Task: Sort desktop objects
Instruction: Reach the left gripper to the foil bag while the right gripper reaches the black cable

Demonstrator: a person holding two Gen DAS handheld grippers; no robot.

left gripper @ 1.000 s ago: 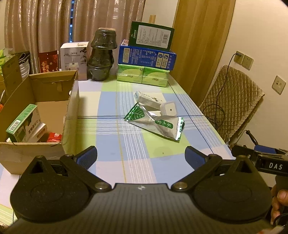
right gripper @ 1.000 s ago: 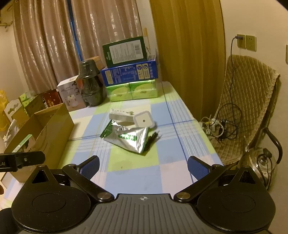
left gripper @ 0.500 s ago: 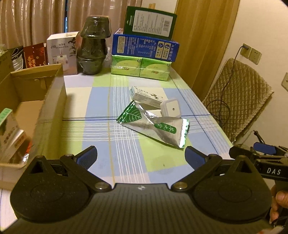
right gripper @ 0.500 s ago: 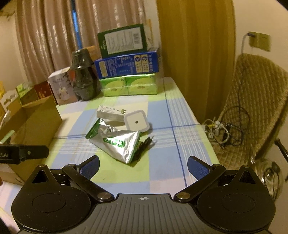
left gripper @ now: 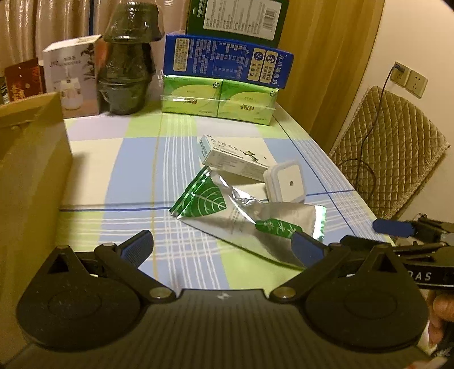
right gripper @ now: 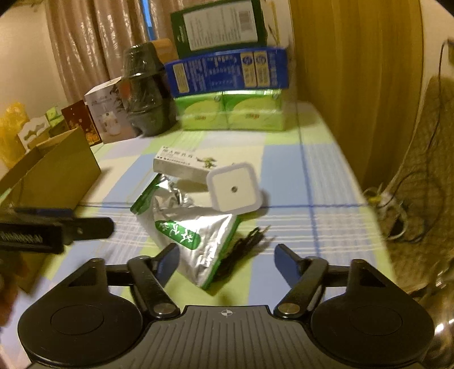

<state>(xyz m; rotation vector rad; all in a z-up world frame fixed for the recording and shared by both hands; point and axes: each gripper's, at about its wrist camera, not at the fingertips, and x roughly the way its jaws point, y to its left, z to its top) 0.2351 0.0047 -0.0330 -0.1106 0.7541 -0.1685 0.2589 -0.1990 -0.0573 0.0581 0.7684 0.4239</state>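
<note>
worktop [left gripper: 136, 159]: checked cloth, blue/green/white squares, loose stuff sits roughly mid-cloth
foil pouch [right gripper: 198, 241]: 1, silver w/ green leaf print, crumpled, lying flat; its near end sits between the right claw's fingers in the right view, pads not touching it afaict
small white carton [left gripper: 232, 159]: 1, lying on its side just behind the pouch, printed text on top
white square gadget [right gripper: 234, 190]: 1, rounded corners, dot in the middle, propped tilted against the carton, touching the pouch edge
black cord [right gripper: 244, 247]: 1 tangle, right beside the pouch, partly under it
left claw [left gripper: 224, 244]: wide open, nothing between the fingers, hovering over the near worktop, pouch just ahead of its right finger
right claw [right gripper: 227, 261]: jaws have just been closing, partway in now, still a gap on both sides of the pouch tip so not gripping
cardboard box [left gripper: 31, 170]: 1, open top, left edge of worktop, contents hidden from here
back row: 1 dark wrapped jar-looking thing [left gripper: 127, 59], 1 white box [left gripper: 73, 79] next to it
stack at back: 2 green packs [left gripper: 218, 99] side by side, 1 blue box [left gripper: 227, 61] on them, 1 dark green box [left gripper: 235, 17] on top
quilted chair [left gripper: 388, 147]: 1, right of worktop, cable draped over it
</note>
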